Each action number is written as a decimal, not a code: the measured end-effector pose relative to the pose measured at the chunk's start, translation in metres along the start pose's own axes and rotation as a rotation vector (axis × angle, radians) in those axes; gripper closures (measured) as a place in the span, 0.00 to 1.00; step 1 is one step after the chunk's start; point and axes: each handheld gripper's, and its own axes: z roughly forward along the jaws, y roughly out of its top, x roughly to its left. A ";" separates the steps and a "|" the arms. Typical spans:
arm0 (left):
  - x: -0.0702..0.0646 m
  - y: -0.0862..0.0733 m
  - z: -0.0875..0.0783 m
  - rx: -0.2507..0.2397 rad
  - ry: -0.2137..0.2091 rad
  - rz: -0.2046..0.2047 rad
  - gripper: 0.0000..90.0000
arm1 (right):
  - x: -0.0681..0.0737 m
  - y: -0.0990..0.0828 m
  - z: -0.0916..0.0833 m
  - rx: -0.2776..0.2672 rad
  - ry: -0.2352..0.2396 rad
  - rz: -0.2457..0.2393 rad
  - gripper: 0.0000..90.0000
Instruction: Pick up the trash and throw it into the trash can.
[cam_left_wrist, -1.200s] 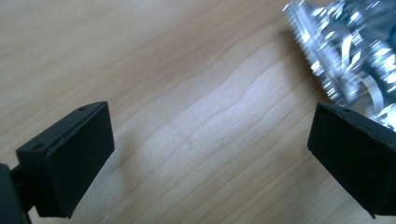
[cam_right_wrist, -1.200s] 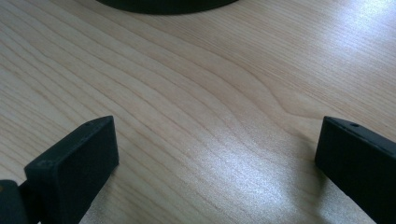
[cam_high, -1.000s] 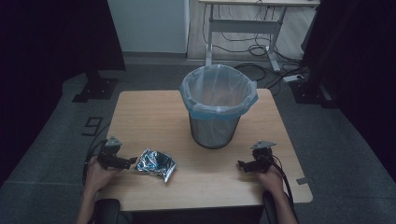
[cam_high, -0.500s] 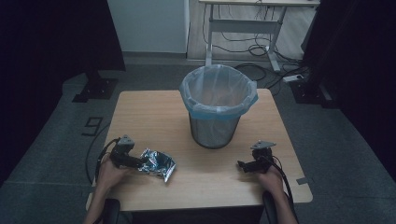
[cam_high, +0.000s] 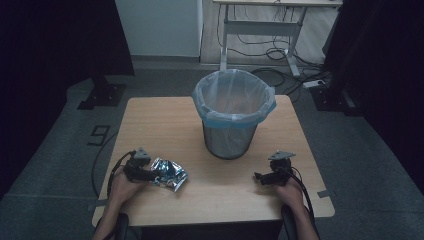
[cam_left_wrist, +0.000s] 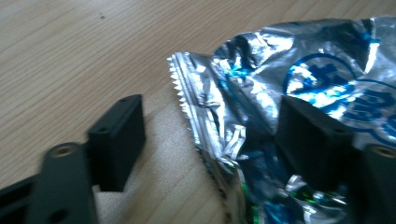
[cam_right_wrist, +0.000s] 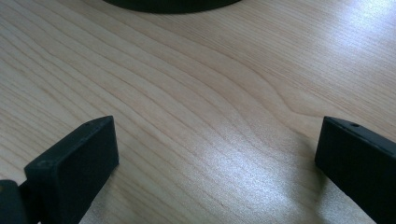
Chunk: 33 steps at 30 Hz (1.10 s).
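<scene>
A crumpled silver and blue foil wrapper (cam_high: 169, 172) lies on the wooden table (cam_high: 160, 120) at the front left. My left gripper (cam_high: 151, 174) sits low at the wrapper's left end. In the left gripper view its jaws have just been closing, with the wrapper's (cam_left_wrist: 261, 93) serrated edge between them. One jaw lies over the foil, while the other stands clear of it on bare wood, so the left gripper (cam_left_wrist: 212, 135) is still open. My right gripper (cam_high: 260, 177) rests near the front right, and in its own view the right gripper (cam_right_wrist: 217, 144) is wide open over bare wood.
A dark mesh bin (cam_high: 233, 117) lined with a pale plastic bag stands at the middle of the table, between and beyond both grippers. Its base (cam_right_wrist: 173, 3) shows at the top of the right gripper view. Cables and a desk frame (cam_high: 260, 30) lie on the floor behind.
My left hand has moved right and down to the wrapper, and its jaws have come around the wrapper's near edge. The right hand and the bin have stayed put.
</scene>
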 end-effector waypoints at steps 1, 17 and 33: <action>0.000 0.000 0.000 0.000 0.000 0.000 0.40 | 0.000 0.000 0.000 0.000 0.000 0.000 0.00; -0.006 0.006 -0.003 0.028 -0.019 0.029 0.95 | 0.001 0.000 0.000 0.000 0.004 -0.004 0.00; 0.006 0.016 -0.008 0.032 -0.094 -0.058 0.95 | 0.001 0.000 0.000 0.000 0.004 -0.004 0.00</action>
